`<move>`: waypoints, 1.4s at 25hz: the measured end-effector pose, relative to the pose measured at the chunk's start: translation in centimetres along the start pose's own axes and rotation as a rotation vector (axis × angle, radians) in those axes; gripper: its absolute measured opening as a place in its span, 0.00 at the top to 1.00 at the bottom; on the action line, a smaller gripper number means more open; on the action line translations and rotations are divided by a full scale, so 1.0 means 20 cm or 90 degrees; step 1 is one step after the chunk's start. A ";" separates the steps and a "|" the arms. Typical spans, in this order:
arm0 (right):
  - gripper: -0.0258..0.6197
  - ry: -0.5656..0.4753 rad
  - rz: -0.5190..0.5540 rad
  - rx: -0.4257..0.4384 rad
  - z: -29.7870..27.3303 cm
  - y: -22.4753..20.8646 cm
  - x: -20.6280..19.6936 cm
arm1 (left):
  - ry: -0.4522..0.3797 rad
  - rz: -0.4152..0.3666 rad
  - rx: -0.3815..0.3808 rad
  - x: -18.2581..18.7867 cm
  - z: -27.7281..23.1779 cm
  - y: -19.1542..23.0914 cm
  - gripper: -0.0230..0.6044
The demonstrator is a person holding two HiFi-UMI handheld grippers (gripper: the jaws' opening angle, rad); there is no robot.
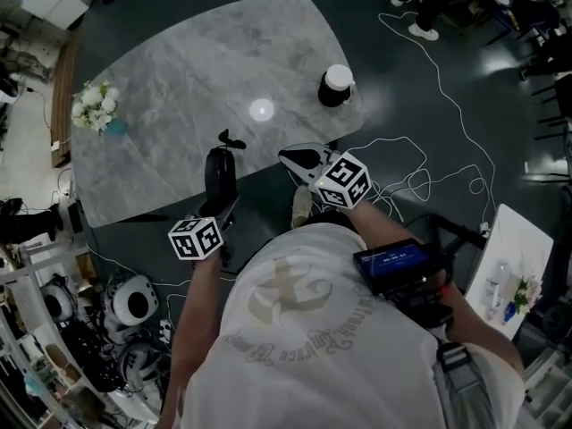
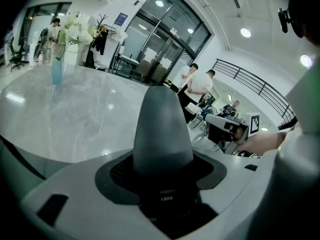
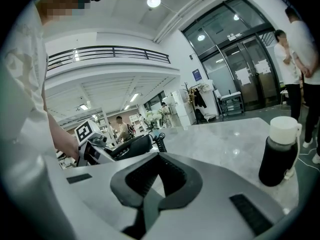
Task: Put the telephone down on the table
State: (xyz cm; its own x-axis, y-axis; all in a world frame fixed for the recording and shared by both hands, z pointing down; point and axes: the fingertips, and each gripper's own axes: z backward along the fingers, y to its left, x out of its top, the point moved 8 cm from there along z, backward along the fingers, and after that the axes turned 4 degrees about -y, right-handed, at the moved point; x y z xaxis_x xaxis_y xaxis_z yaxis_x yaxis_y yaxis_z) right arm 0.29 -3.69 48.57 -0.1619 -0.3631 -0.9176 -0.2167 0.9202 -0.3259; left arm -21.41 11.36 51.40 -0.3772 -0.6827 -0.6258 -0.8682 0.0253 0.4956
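Left gripper (image 1: 222,202) clenches the smooth, dark, tapered telephone (image 1: 219,170), its long axis pointing away over the grey marbled desk (image 1: 179,79). Right gripper (image 1: 288,157) is closed, empty.

This is an open-plan office or lab hall. Tall glass doors (image 2: 160,59) and a railed mezzanine (image 3: 115,54) line the walls, and people (image 2: 200,84) stand about. Loose white cables (image 1: 438,79) trail over the dark floor at 3 o'clock of the grey marble-patterned table (image 1: 179,70). Equipment-crowded shelving (image 1: 54,329) stands at its 7 o'clock.
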 end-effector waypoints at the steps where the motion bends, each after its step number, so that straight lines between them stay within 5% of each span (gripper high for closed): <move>1: 0.94 -0.003 -0.001 0.001 0.00 -0.02 0.01 | 0.001 -0.003 0.003 0.02 -0.01 0.00 0.52; 19: 0.94 -0.029 -0.030 -0.016 0.07 -0.33 0.06 | 0.015 -0.026 0.023 0.29 -0.28 -0.09 0.52; 35: 0.94 -0.003 -0.076 -0.093 0.06 -0.44 0.03 | 0.082 -0.071 -0.009 0.43 -0.51 0.03 0.52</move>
State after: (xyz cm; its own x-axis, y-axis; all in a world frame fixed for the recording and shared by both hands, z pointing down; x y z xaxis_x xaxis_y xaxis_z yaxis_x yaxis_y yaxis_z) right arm 3.30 -11.90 50.58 -0.1227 -0.4681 -0.8751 -0.3716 0.8393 -0.3969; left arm -21.78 -1.92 52.51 -0.2332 -0.7690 -0.5952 -0.8974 -0.0656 0.4364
